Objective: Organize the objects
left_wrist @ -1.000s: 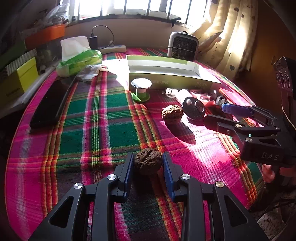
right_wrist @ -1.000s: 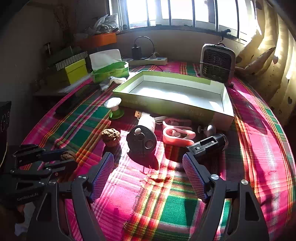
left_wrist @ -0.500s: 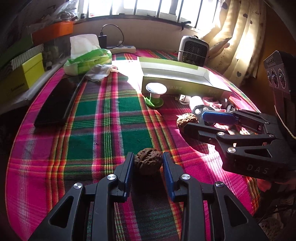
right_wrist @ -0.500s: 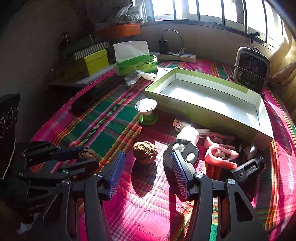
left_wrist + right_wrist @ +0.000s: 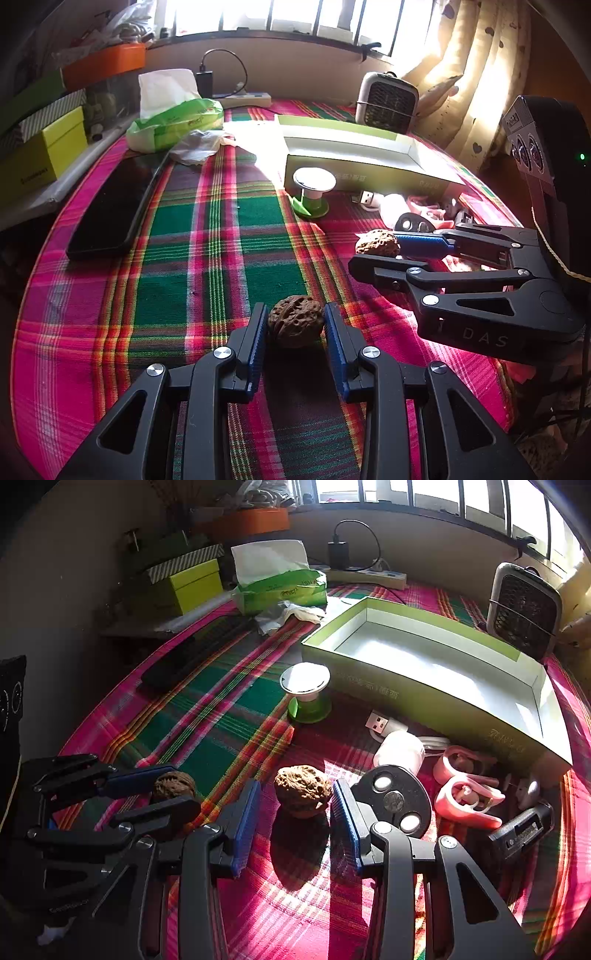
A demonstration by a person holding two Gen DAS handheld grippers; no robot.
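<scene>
On the plaid tablecloth (image 5: 221,258) lie two brown walnuts. My left gripper (image 5: 295,308) is shut on the near walnut (image 5: 294,326), and both blue pads touch its sides. The right wrist view shows that same left gripper (image 5: 181,786) and its walnut (image 5: 173,784) at the lower left. My right gripper (image 5: 296,783) straddles the second walnut (image 5: 303,792). Its jaws are closing. The right pad meets the shell, while a small gap remains at the left pad. In the left wrist view the right gripper (image 5: 376,251) reaches in from the right around that walnut (image 5: 376,242). An open green box (image 5: 424,694) stands behind.
Right of the second walnut lie a black round disc (image 5: 397,801), a white USB cable (image 5: 380,723), pink clips (image 5: 465,797) and a small black device (image 5: 521,830). A green-and-white spool (image 5: 306,694) stands before the box. A tissue pack (image 5: 280,583), a fan heater (image 5: 524,609) and a long black slab (image 5: 192,657) sit farther back.
My right gripper has swung left from in front of the black disc to the second walnut, and its jaws have narrowed around it. The left gripper has kept still on its walnut.
</scene>
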